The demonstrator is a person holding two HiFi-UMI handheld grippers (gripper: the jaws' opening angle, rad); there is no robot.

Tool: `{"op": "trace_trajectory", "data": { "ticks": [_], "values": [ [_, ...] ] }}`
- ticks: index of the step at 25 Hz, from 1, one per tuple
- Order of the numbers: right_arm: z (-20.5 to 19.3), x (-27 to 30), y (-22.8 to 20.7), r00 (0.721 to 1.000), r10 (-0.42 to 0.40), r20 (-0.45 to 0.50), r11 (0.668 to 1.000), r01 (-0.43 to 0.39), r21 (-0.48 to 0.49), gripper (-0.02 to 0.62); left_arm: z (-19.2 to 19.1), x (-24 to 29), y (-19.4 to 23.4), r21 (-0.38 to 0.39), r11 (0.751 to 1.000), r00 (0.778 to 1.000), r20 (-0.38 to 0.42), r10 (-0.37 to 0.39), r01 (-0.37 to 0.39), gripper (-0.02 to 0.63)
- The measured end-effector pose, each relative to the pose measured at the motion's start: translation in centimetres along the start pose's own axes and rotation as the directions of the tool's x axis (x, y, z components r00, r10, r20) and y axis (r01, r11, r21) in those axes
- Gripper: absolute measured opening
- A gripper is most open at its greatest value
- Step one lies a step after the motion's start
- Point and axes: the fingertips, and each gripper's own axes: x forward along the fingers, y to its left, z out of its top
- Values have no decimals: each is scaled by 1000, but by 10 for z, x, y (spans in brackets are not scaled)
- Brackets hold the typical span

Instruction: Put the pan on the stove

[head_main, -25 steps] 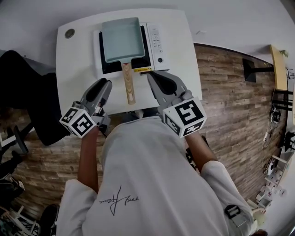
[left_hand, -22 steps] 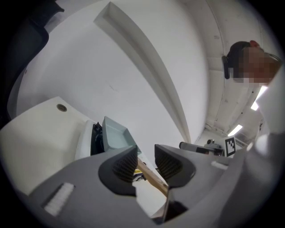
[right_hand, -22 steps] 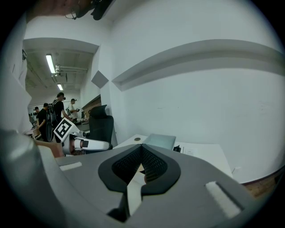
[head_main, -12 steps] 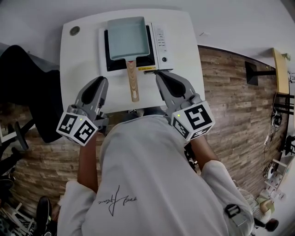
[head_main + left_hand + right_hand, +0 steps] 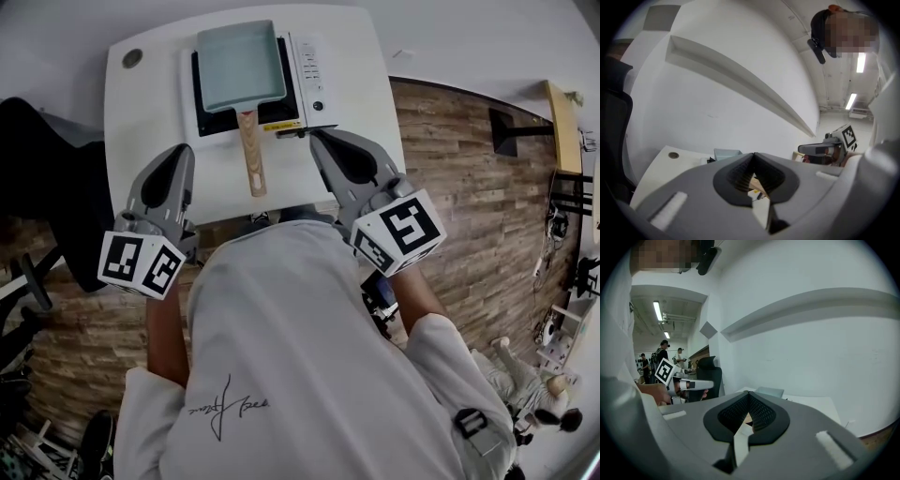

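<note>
A pale blue rectangular pan (image 5: pixel 239 64) sits on the black top of a white portable stove (image 5: pixel 309 70) at the far side of the white table (image 5: pixel 141 122). Its wooden handle (image 5: pixel 250 155) points toward me. My left gripper (image 5: pixel 176 161) hovers left of the handle, jaws shut with nothing between them. My right gripper (image 5: pixel 328 150) hovers right of the handle, shut and empty too. In the left gripper view the pan (image 5: pixel 726 153) peeks over the closed jaws (image 5: pixel 753 157); in the right gripper view the pan (image 5: pixel 769 391) shows just past its closed jaws (image 5: pixel 749 397).
A round grommet (image 5: pixel 132 58) marks the table's far left corner. A dark office chair (image 5: pixel 47 187) stands left of the table. Wood-plank floor (image 5: pixel 459 216) lies to the right, with a black stand (image 5: pixel 516 141) and a wooden shelf (image 5: pixel 562 131) beyond.
Both grippers drew back from the handle and spread slightly apart. The pan stays on the stove. The head view shifted.
</note>
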Motion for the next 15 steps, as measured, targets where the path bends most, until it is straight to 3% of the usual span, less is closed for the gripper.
{"op": "trace_trajectory", "data": {
  "ticks": [15],
  "values": [
    [-9,-5,-2,997,41,-59,999,-41,-8,-3,-6,11,5,43,999,998,-67,-4,7,49]
  ]
}}
